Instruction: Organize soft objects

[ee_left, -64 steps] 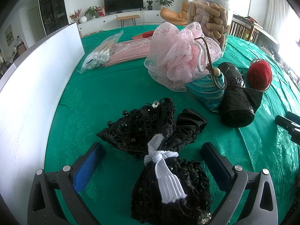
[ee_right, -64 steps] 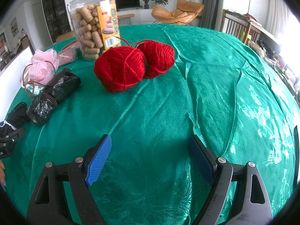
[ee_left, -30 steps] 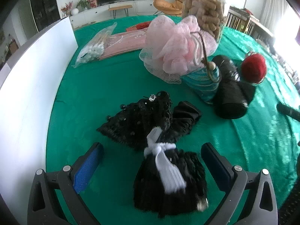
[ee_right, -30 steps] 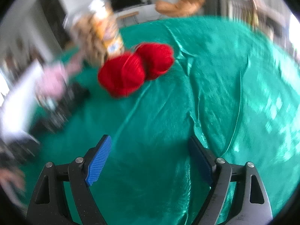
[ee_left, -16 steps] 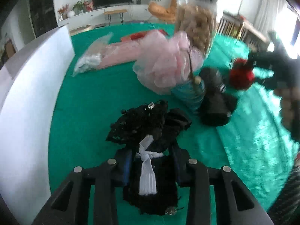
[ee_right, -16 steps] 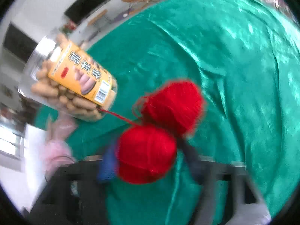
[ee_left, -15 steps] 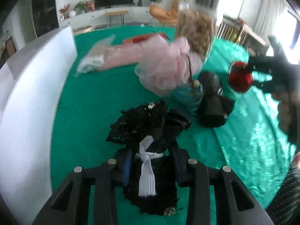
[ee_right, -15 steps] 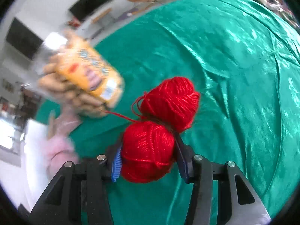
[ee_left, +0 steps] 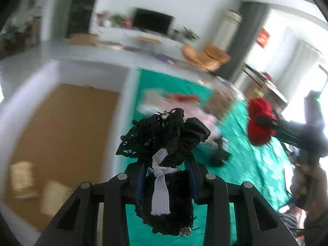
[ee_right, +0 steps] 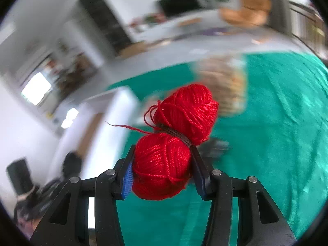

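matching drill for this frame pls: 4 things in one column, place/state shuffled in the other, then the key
1. red yarn
2. black lace bundle
3. white box
4. green cloth

A. clamped in left gripper
B. covers the table
C. clamped in right gripper
D. open, brown inside

Pairs: 1-C, 2-A, 3-D, 4-B

Left gripper (ee_left: pixel 167 174) is clamped on a black lace hair bow (ee_left: pixel 162 143) w/ a white knotted tie, held up off the green tablecloth (ee_left: pixel 246 164). A white box (ee_left: pixel 61 71) w/ a brown inside sits at the cloth's left edge, blurred. On the right, the right gripper (ee_left: pixel 266 121), held by a hand (ee_left: pixel 313 180), grips red yarn balls (ee_left: pixel 258 121) in the air. Pink and black items further back on the cloth are too blurred to name.
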`<state>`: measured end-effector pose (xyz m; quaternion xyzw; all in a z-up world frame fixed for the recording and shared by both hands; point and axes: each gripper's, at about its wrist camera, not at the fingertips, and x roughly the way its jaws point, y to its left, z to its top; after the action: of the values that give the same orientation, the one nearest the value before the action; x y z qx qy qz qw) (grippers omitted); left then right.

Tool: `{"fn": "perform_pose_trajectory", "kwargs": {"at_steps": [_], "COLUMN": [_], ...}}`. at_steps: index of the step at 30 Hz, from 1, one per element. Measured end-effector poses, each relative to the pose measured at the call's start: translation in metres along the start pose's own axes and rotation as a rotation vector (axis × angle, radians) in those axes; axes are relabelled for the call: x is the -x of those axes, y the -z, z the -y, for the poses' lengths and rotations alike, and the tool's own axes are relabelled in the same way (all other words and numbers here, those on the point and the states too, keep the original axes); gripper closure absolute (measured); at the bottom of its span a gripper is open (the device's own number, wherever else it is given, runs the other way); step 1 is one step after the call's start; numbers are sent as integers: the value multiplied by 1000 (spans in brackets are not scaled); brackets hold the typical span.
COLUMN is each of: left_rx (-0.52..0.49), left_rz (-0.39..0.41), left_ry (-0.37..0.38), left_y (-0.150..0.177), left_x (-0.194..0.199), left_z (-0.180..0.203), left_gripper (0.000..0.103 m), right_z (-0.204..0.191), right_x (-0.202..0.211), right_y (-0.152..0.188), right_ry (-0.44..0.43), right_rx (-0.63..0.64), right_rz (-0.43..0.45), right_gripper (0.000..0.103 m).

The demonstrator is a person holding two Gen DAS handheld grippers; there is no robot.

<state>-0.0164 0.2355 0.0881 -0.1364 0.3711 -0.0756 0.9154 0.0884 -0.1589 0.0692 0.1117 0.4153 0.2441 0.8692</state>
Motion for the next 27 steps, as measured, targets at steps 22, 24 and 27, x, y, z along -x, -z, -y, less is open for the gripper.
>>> {"fn": "perform_pose_trajectory", "kwargs": {"at_steps": [22,24,27], "left_rx": [181,135,61], "left_rz": [115,117,117], "left_ry": [-382,-349,-288], "left_y": [7,2,-5], "left_x": [33,26,10], "left_z": [-94,-70,-25], "left_gripper": [16,16,16], "right_z": [-49,-7,59], "right_x": [-50,-44,-39], "right_y": [54,61,69], "right_ry": [96,215,388], "right_rx": [179,151,100], "right_rz": [49,63,63], "right_gripper": [32,32,32]}}
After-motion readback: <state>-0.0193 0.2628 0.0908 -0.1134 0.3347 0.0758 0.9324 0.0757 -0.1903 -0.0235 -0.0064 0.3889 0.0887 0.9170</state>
